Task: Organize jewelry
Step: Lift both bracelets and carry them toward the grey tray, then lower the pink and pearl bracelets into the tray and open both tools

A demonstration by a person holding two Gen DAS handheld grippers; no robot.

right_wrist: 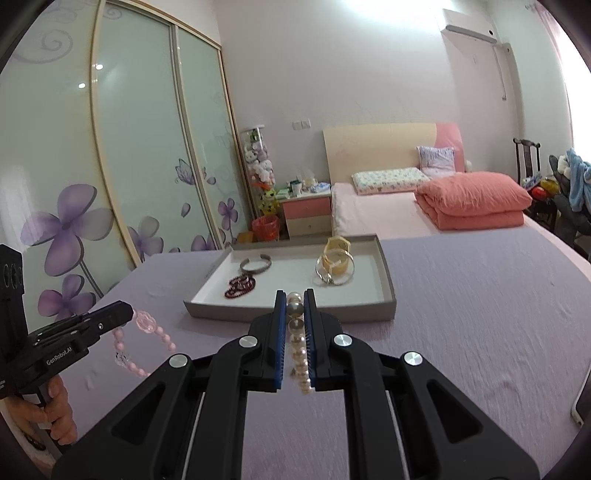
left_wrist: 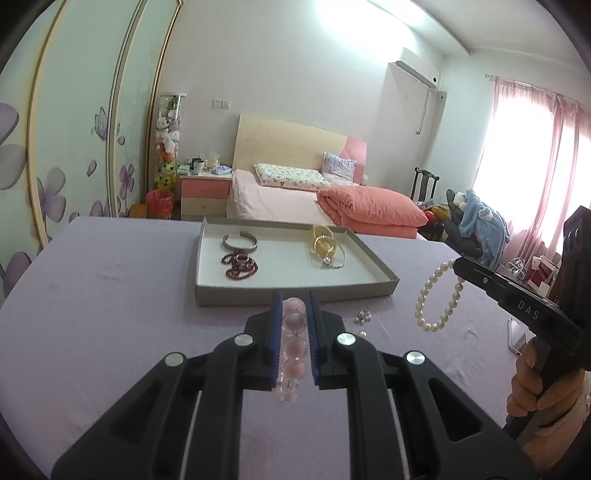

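Left gripper [left_wrist: 294, 314] clamps pink bracelet [left_wrist: 294, 345]; right gripper [right_wrist: 294, 308] clamps pearl bracelet [right_wrist: 300, 354]. Both carried, short of tray [right_wrist: 384, 295]. Next: lower each inside tray, clear of pieces there, release.

Ahead, past the lavender cloth-covered table [right_wrist: 480, 314]: a bed with a pale wooden headboard [right_wrist: 380, 147] and pink sheet. Folded coral quilt [right_wrist: 472, 201] on the near right of the mattress; floral pillow [right_wrist: 388, 181] and small lilac cushion [right_wrist: 436, 158] at its head. Left of the bed, a pink-and-cream nightstand [right_wrist: 306, 214] crowded with small items, a red mesh wastebasket [right_wrist: 265, 228] beside it. Farther left, a tall clear cylinder of plush toys [right_wrist: 258, 166], then frosted sliding wardrobe doors with purple flowers [right_wrist: 66, 221]. High right, a white wall air conditioner [right_wrist: 469, 22]. Far right, pink curtains [left_wrist: 535, 147], a dark wooden chair [left_wrist: 424, 184], a blue plush garment [left_wrist: 480, 221].
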